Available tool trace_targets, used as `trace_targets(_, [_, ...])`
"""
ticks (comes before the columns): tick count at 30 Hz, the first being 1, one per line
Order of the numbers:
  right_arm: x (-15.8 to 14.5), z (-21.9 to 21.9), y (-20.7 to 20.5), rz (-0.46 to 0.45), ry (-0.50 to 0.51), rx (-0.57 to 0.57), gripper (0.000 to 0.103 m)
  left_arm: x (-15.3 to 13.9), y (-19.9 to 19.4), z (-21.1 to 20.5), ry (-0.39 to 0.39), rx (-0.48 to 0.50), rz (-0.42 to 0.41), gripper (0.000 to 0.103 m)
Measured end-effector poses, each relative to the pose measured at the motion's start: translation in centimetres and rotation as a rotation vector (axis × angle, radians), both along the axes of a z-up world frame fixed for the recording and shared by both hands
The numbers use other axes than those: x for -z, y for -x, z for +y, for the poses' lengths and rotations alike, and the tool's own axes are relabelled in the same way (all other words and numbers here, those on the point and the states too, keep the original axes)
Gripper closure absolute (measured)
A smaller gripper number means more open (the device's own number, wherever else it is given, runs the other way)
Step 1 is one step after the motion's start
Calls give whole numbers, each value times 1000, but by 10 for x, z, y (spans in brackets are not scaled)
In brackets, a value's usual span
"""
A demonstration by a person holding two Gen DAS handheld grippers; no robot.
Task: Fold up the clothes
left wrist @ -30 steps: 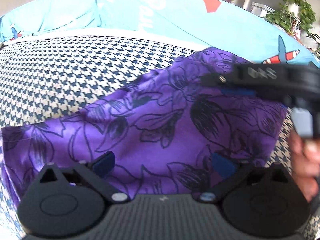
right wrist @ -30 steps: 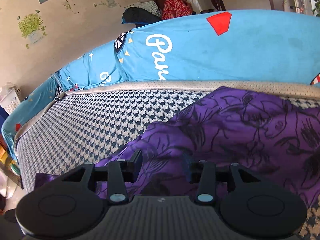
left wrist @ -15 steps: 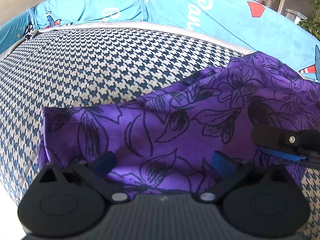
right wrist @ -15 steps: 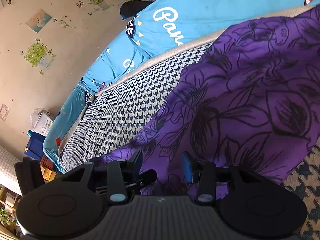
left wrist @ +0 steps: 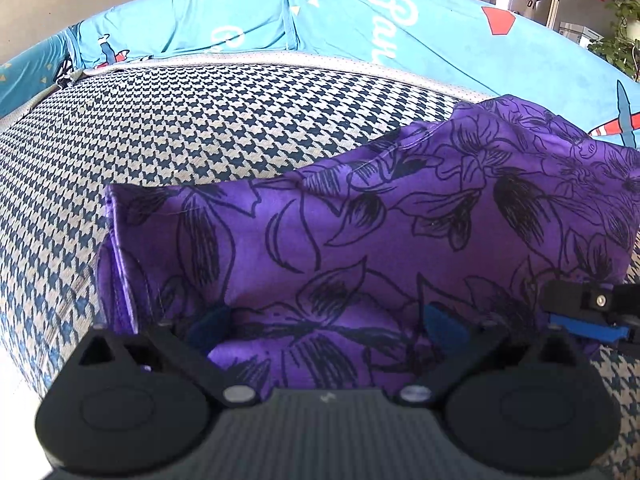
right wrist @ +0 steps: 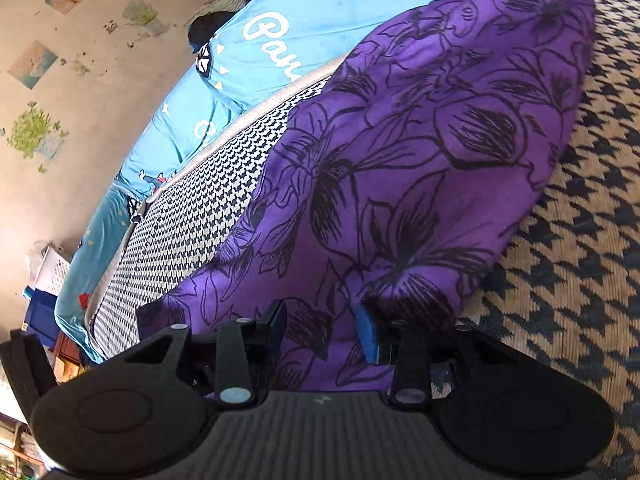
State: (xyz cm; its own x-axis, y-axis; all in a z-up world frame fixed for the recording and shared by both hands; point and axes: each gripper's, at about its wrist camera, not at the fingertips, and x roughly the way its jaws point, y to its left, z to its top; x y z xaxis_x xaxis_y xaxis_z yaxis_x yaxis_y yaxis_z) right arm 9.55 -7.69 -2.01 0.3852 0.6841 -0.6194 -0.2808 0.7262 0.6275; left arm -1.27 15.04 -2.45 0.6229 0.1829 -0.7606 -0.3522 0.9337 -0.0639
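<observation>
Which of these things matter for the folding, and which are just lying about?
For the job:
purple flowered cloth
left gripper
right gripper, closing over the cloth

Just there:
checked bed cover
blue quilt
wall pictures

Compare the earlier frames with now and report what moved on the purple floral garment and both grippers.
The right gripper rolled, so its view tilted, and dropped low toward the near right corner of the purple floral garment; its jaws are closing with the cloth between them. In the left wrist view the garment's left edge came fully into sight. Unchanged: the left gripper stays wide open over the near edge, and the garment stays on the houndstooth cover.
</observation>
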Motion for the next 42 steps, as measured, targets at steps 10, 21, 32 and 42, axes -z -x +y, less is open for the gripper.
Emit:
trace_targets(10, [-6, -14, 33, -65, 54, 10, 75, 1, 34, -9, -4, 15, -18, 0])
trace_targets(21, [-11, -6, 69, -209, 216, -51, 74, -5, 67, -13, 46, 29, -42, 0])
trace_targets(32, [-17, -7, 103, -288, 260, -42, 65, -8, 106, 42, 213, -252, -89, 0])
trace_targets(42, [-34, 25, 138, -544, 278, -164, 65, 4, 112, 63, 212, -342, -25, 0])
